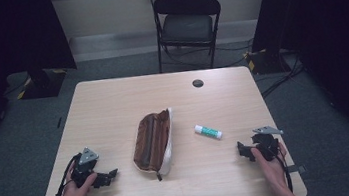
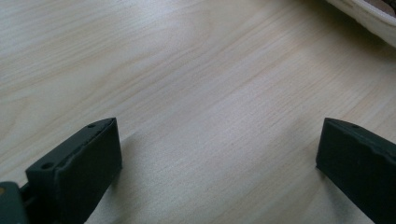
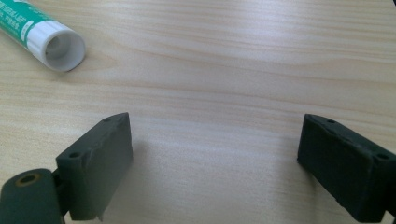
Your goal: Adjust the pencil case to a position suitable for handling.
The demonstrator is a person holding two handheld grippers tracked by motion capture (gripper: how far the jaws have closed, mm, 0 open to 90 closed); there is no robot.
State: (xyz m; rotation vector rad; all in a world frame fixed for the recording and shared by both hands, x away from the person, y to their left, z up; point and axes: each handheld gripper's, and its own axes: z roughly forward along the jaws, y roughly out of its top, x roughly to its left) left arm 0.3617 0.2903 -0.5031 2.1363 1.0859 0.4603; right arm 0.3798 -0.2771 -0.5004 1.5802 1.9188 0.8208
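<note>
Right gripper [image 1: 242,151]: jaws spread wide, nothing between them, resting low at the near right of the table [image 1: 112,100]. Left gripper [image 1: 111,176]: likewise wide open and empty, at the near left. Glue stick [image 1: 208,131]: white and green, lying on its side just beyond the right gripper, its round cap end toward that gripper's camera [image 3: 56,46]. Pencil case [image 1: 153,141]: brown, with white lining, lying open at mid-table between the two grippers and well apart from both. Risks, as judged: the glue stick is round and may roll off if one jaw nudges it first; pinched near the cap it could pivot or slip; the case, unsteadied, may slide.
</note>
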